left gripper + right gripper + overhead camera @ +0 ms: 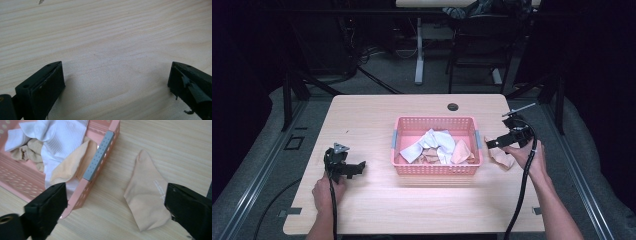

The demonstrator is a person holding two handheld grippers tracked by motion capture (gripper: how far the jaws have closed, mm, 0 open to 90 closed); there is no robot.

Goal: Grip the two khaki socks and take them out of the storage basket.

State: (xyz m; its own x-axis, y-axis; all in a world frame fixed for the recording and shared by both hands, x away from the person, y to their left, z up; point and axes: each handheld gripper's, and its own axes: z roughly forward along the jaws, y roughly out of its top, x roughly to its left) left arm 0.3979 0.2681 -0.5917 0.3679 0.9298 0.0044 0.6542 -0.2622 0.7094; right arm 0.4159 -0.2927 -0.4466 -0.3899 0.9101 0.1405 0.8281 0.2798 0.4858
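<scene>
A pink basket (435,168) stands mid-table, holding white socks (436,140) and peach socks (461,152). In the right gripper view its grey handle (98,157) and a peach sock (71,166) draped at the rim show. Another peach sock (147,192) lies flat on the table just right of the basket (82,187), also visible under the hand (501,157). My right gripper (499,142) hovers open above that sock, jaws wide apart on either side of it. My left gripper (354,169) rests open over bare wood (112,50) at the left.
A round cable hole (453,106) sits near the table's far edge. Beyond the table stand desk legs (419,50) and dark chairs. Cables trail from both grippers toward the near edge.
</scene>
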